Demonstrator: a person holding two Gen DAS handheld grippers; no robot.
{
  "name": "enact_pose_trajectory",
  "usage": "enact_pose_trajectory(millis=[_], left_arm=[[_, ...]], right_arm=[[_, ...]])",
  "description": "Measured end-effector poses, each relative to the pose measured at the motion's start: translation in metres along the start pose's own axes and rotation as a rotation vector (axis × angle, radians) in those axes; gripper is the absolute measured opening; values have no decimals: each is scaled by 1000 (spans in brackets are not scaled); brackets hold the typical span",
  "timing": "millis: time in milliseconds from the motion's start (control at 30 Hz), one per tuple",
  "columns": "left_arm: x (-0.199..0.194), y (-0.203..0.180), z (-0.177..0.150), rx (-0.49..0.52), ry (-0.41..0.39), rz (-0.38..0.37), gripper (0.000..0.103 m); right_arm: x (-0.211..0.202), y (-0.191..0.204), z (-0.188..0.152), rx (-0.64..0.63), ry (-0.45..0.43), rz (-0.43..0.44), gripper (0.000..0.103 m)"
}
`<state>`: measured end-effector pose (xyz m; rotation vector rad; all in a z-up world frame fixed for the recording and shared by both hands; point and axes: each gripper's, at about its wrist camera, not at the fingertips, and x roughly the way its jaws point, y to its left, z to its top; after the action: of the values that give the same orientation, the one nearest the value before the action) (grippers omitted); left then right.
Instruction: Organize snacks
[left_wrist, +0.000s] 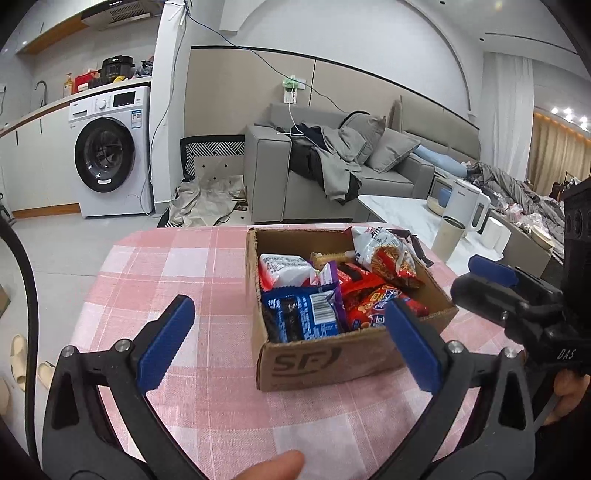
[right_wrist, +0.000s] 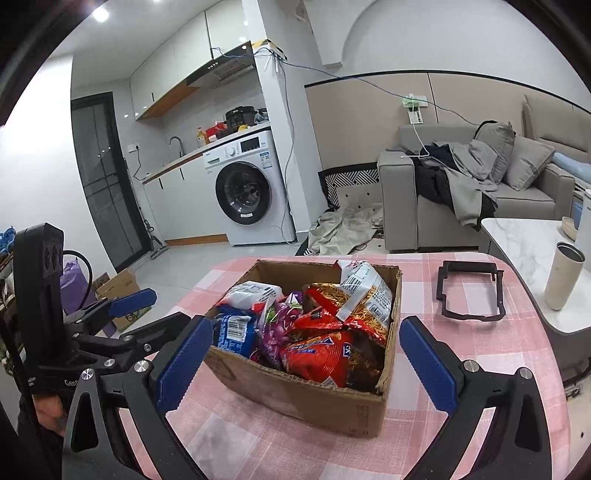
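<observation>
Both of your claws gape wide and grip nothing: left gripper (left_wrist: 290, 341), right gripper (right_wrist: 304, 363). Ahead sits the cardboard box (left_wrist: 332, 360) on the pink checked tablecloth (left_wrist: 177, 266), packed with snack packets (left_wrist: 306, 317); a black frame (right_wrist: 471, 291) lies beside it.

The worktop (right_wrist: 461, 350), under a pink checked cloth, carried a cardboard box (right_wrist: 306, 398) of snacks and, well apart, a black frame (right_wrist: 469, 314).

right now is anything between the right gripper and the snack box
Nothing visible. The right gripper, open and empty, faces the cardboard box of snacks across bare tablecloth.
</observation>
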<state>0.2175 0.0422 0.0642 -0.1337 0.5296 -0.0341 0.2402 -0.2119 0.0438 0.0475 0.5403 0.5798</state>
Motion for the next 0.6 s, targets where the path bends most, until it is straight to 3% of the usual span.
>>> enact_pose_trajectory(millis=[267, 600], left_arm=[[-36, 21, -36, -23, -46, 8, 102], [-48, 14, -68, 58, -88, 61, 102]], right_arm=[[-21, 9, -27, -24, -44, 5, 103], [-28, 9, -64, -53, -64, -12, 103]])
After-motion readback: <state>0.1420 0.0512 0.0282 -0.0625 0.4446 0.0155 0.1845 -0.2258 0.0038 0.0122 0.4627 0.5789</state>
